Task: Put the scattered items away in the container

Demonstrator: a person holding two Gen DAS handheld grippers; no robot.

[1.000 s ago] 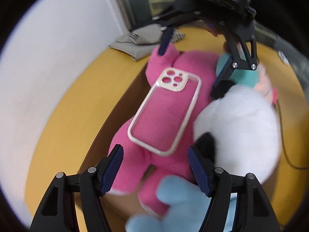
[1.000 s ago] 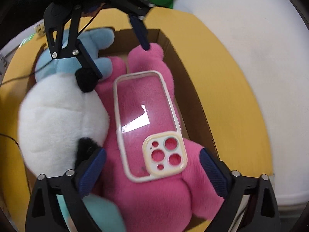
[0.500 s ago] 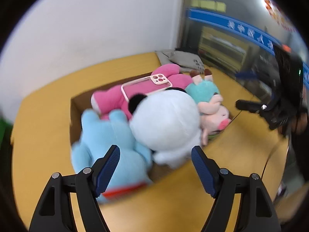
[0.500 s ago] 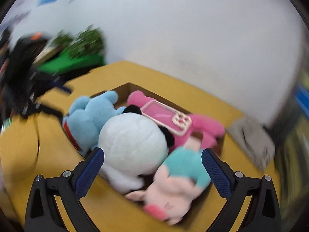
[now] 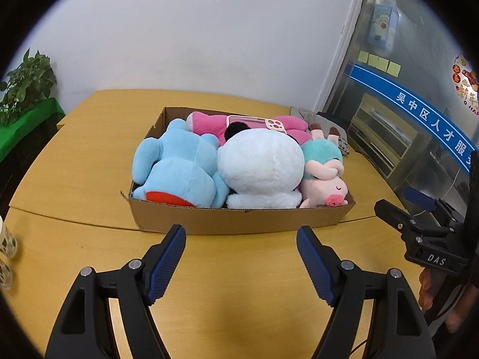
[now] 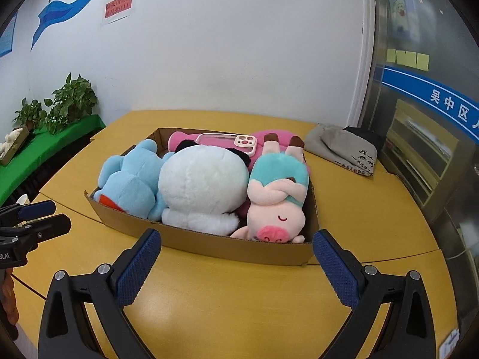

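Now both views take in the whole worktop (image 5: 74, 179), where a second ago each looked straight down into the cardboard box (image 5: 239, 223) at close range. Both tools have pulled back and up to the near side of the box, well apart from it.

Box: sits mid-worktop, packed full. Contents, largest first:
- white plush (image 5: 260, 167), centre, bulging above the rim
- blue plush (image 5: 179, 170), on its left, touching it
- pink plush (image 5: 206, 124), along the far wall, partly hidden behind the others
- pig plush (image 6: 277, 197) in a teal top, on the right, snout toward the near wall
- phone case (image 5: 254, 122), lying flat on the pink plush, camera cut-out to the right; same spot as a second ago

Outside the box: a folded grey cloth (image 6: 341, 146) on the far right of the worktop. Cannot tell whether it counts as one of the scattered items.

Left hand-held gripper (image 5: 241, 264): jaws wide, nothing between them. Right hand-held gripper (image 6: 236, 266): jaws wide, likewise empty; it also shows at the right edge of the left view.

Reading: the case was the last piece handled, and it stays put after the retreat. Judged from the layout, the tidy looks finished or nearly so. Risk: the case rests on soft fur only and could slide if the box is nudged.
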